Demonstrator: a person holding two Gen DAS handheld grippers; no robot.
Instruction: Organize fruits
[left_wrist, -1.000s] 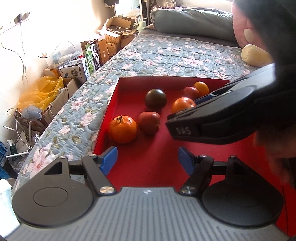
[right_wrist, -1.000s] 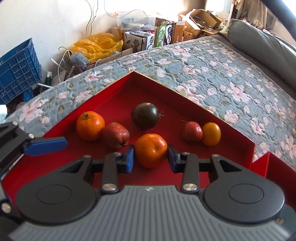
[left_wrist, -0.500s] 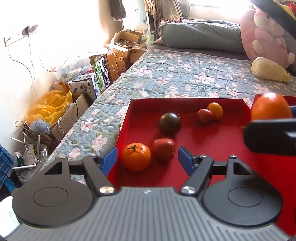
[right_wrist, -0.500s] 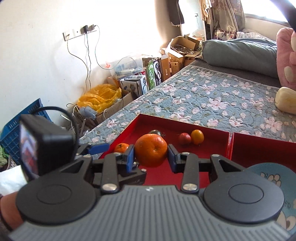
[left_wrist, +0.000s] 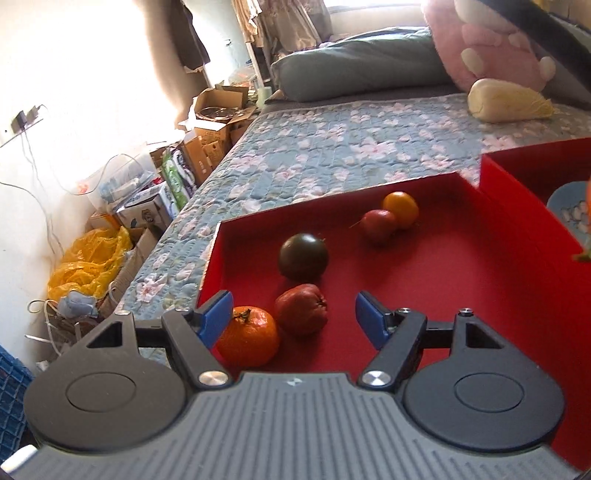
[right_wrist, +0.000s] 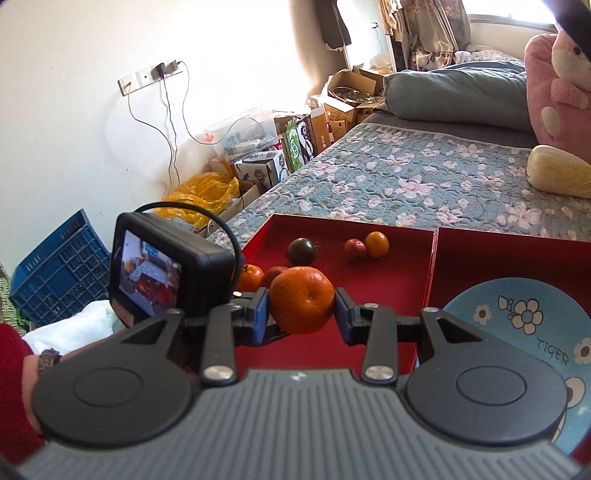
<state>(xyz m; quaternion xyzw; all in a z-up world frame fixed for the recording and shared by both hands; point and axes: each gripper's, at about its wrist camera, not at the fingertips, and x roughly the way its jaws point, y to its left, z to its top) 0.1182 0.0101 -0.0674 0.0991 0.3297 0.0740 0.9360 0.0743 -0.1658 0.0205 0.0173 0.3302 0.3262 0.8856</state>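
The left claw (left_wrist: 293, 314) gapes empty, while the right claw (right_wrist: 301, 308) is clamped shut, both angled downward.

I see a matt red cardboard tray (left_wrist: 461, 266) on the quilted floral cloth bedspread (left_wrist: 332, 155) — my black plastic right claw (right_wrist: 302, 314) has ribbed grey housing, and its pebbly-skinned orange mandarin (right_wrist: 302, 304) looks faintly glossy.
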